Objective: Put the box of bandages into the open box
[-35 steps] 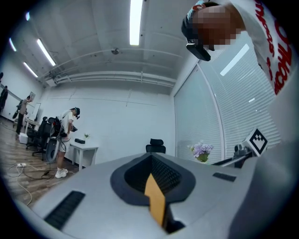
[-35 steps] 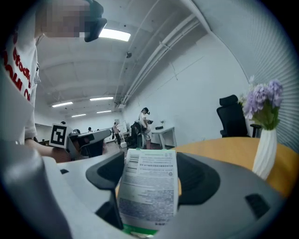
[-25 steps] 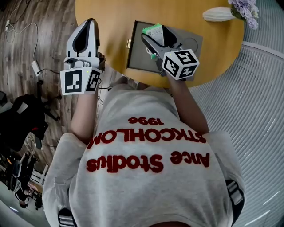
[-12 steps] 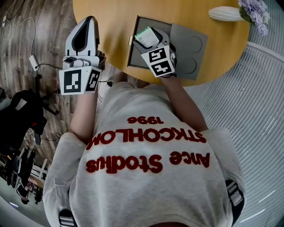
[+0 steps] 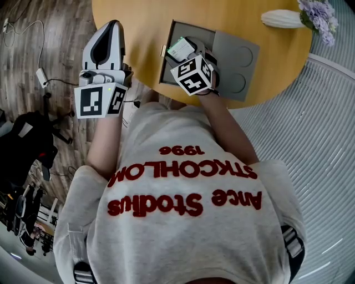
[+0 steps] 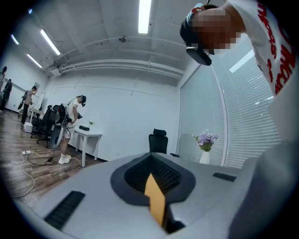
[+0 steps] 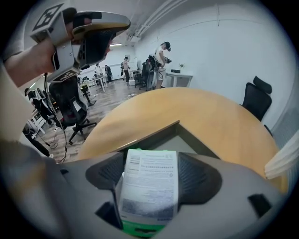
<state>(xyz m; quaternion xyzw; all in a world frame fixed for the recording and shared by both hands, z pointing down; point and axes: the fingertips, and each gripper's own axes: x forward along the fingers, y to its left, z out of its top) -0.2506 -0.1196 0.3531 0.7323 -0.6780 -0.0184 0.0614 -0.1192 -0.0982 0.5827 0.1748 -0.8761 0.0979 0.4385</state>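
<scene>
The box of bandages (image 5: 178, 48), white with a green end, is clamped in my right gripper (image 5: 186, 45). It hangs over the left half of the open grey box (image 5: 180, 29) on the round wooden table (image 5: 138, 28). In the right gripper view the bandage box (image 7: 149, 186) sits between the two dark pads, above the open box's near corner (image 7: 175, 127). My left gripper (image 5: 112, 25) is held off the table's left edge, jaws together and holding nothing; in the left gripper view only a thin orange sliver shows between its jaws (image 6: 153, 179).
The open box's lid (image 5: 238, 61) lies flat to the right. A white vase with purple flowers (image 5: 283, 16) lies at the table's far right. Cables (image 5: 41, 83) run over the wooden floor to the left. Office chairs, desks and other people stand far off.
My right gripper has carried the bandage box leftward over the open box and turned at the wrist. The left gripper has barely moved.
</scene>
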